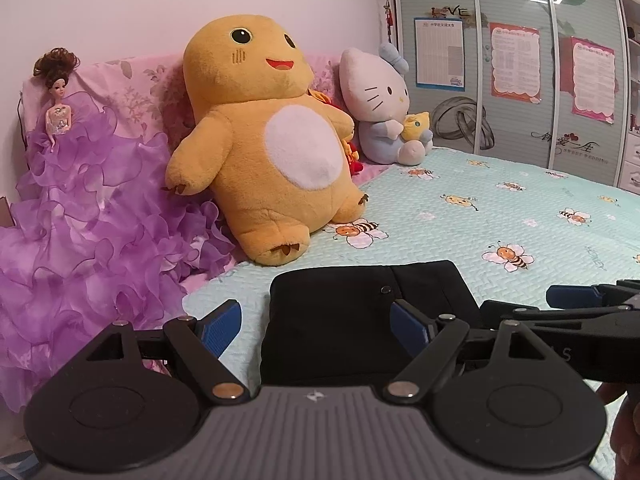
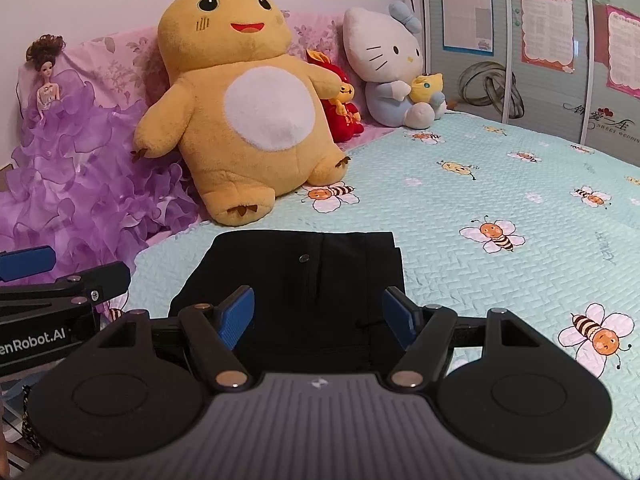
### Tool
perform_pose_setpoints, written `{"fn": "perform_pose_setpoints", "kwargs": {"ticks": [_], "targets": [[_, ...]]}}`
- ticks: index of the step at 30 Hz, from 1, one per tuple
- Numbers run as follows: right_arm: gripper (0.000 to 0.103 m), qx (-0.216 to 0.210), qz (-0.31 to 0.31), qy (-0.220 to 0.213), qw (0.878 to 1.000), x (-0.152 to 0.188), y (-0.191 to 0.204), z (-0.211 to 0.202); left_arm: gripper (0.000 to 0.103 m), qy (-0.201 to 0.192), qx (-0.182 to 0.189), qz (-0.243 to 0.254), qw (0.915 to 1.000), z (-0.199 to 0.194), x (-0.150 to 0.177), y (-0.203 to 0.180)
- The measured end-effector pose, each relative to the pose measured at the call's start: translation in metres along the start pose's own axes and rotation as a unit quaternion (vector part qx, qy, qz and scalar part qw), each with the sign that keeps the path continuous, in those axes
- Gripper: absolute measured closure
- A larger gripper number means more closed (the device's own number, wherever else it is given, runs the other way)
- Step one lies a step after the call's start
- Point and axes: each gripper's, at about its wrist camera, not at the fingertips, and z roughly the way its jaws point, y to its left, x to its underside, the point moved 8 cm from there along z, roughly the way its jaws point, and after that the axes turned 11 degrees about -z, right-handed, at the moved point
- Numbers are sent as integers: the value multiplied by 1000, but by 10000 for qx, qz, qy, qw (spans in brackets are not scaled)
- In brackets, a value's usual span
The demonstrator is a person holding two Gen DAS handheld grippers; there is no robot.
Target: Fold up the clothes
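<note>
Black garment point(image 1: 360, 320), folded into a compact rectangle with one metal snap showing, lies flat on the mint bee-print bedspread point(image 1: 500, 208). In the left wrist view it sits at 6 o'clock, just ahead of the left gripper point(image 1: 318, 322), whose blue-padded fingers are spread wide with nothing pinched. The right gripper point(image 2: 318, 312) hovers over the garment's near edge, fingers likewise spread, gripping nothing. A yellow plush point(image 1: 264, 136) sits at 11 o'clock, a white cat plush point(image 1: 380, 104) at 1 o'clock and a doll in purple ruffles point(image 1: 60, 120) at 9 o'clock.
</note>
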Motion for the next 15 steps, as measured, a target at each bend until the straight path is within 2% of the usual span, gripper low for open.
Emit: {"fn": "perform_pose_setpoints", "kwargs": {"ticks": [11, 15], "targets": [[32, 24, -54, 54, 10000, 4, 2, 1, 18, 63, -10, -24, 10000, 2, 4, 1], [25, 50, -137, 149, 9998, 6, 5, 4, 15, 145, -73, -79, 9998, 6, 6, 6]]}}
